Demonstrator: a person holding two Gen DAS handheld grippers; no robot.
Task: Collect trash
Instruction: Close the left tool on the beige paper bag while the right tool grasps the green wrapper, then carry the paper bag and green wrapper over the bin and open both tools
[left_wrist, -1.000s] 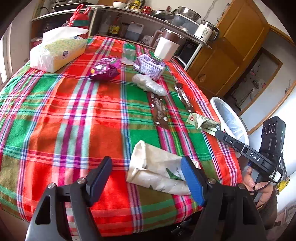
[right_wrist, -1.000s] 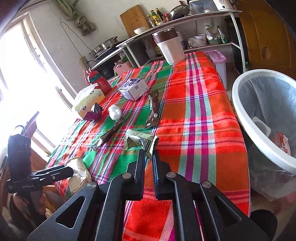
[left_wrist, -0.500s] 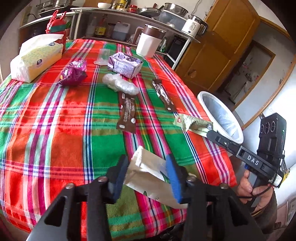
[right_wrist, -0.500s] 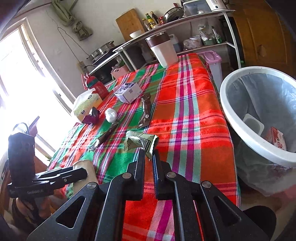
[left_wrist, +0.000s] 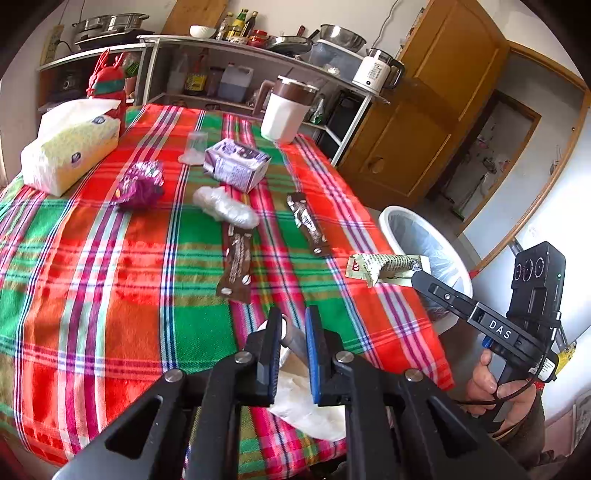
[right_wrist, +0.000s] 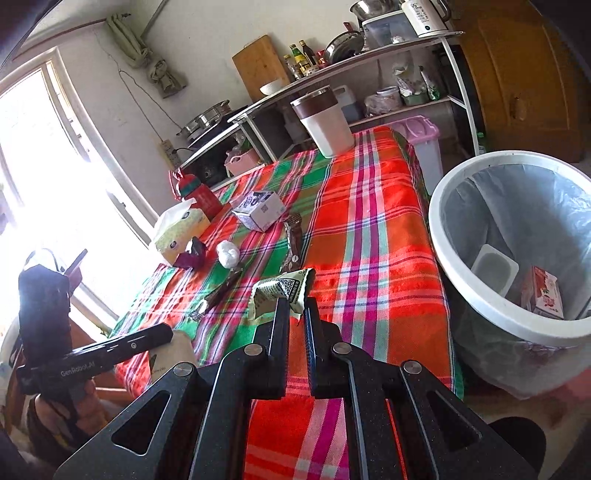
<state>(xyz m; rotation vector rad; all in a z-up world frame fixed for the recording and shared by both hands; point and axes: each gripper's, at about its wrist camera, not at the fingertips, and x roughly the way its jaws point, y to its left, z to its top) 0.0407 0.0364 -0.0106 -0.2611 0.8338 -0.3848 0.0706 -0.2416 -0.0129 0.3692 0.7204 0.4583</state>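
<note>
The left gripper (left_wrist: 291, 332) has its fingers clamped on a crumpled white paper bag (left_wrist: 306, 402) at the near edge of the desk (left_wrist: 110, 295), which is covered by a red, green and pink plaid cloth; the bag's pinched top shows between the black pad and the blue pad, and its body hangs below them over the cloth. The right gripper (right_wrist: 294, 314) has its fingers drawn narrow on a green-and-white printed wrapper (right_wrist: 284, 291), held at one end so that the rest juts forward above the desk edge; from the left wrist view the same wrapper (left_wrist: 384, 266) sticks out from the tip of the right gripper beside the bin. A white trash bin (right_wrist: 443, 236) with a clear liner stands on the floor just beside the desk's right side, and a white plastic tray (right_wrist: 493, 267) and a small red-and-white carton (right_wrist: 545, 299) lie inside it. More trash lies on the cloth: two dark brown snack wrappers (left_wrist: 236, 264), a crumpled clear plastic wad (left_wrist: 225, 206), a purple foil wrapper (left_wrist: 142, 184) and a purple-and-white carton (left_wrist: 236, 166). A tissue pack (left_wrist: 70, 147) and a white jug with a brown lid (left_wrist: 286, 110) stand toward the far end.
</note>
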